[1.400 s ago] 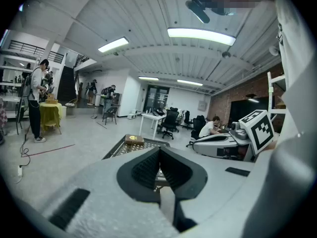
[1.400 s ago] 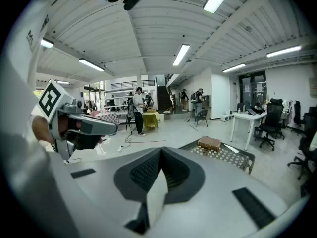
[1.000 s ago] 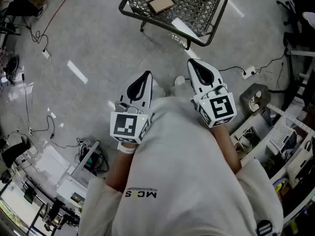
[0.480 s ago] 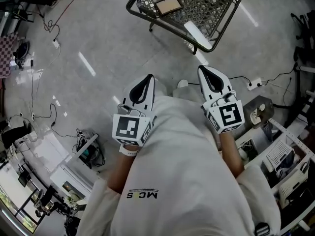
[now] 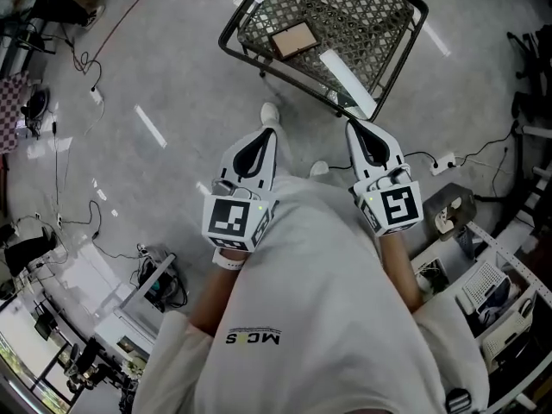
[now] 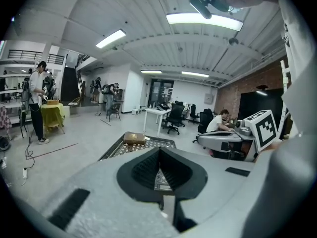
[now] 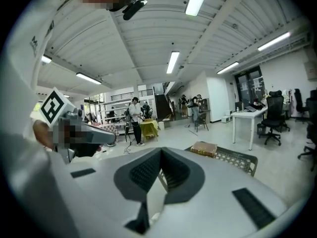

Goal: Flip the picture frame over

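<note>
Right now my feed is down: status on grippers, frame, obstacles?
Left gripper, right gripper shut, empty. Picture frame flat on mesh table, untouched. Nothing in the way.

Bright, even light from ceiling strip lamps; gripper views bulge and darken at the edges.

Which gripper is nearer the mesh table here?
The right gripper: in the head view its tip almost meets the mesh table's near corner, while the left gripper is farther back over the floor.

Two hand-held grippers, left and right, one mesh bench, one picture frame, one white strip, one brown box.
</note>
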The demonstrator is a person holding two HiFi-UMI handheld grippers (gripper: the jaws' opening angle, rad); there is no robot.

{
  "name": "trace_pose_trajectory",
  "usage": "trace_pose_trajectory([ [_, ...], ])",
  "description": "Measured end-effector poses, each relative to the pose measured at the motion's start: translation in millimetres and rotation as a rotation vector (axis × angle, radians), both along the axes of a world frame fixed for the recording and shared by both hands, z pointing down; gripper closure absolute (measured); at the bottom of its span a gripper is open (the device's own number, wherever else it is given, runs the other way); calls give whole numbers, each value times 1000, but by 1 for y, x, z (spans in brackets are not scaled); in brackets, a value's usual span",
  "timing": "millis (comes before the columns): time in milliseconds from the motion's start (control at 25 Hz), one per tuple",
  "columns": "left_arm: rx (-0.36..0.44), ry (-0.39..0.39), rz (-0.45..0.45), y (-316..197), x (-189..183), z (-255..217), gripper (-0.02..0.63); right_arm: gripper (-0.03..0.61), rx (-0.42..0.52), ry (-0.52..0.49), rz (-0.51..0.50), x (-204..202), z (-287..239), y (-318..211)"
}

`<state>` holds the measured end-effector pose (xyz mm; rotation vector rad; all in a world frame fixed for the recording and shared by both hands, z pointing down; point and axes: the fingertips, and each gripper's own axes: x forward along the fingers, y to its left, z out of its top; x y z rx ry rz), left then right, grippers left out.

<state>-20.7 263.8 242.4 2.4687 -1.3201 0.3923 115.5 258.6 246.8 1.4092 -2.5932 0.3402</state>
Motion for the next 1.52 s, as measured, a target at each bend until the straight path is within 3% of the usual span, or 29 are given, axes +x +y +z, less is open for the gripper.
trace_pose_trajectory([
  [160, 0, 11, 36, -63, -19, -1, 589, 563, -26, -18, 6, -24, -1, -54],
  [440, -38, -54, 243, -156, -34, 11, 589, 563, -65, -37, 123, -52, -8, -152],
  [640, -51, -77, 318, -208, -29, 17, 589, 563, -77, -22, 156, -55, -1, -197],
  [880, -120, -98, 327, -225, -15, 40, 589, 563, -100, 42, 142, -44, 20, -219],
  [1520, -235, -178, 414, -237, 16, 137, 589, 563, -186, 69, 99, -41, 90, -235],
])
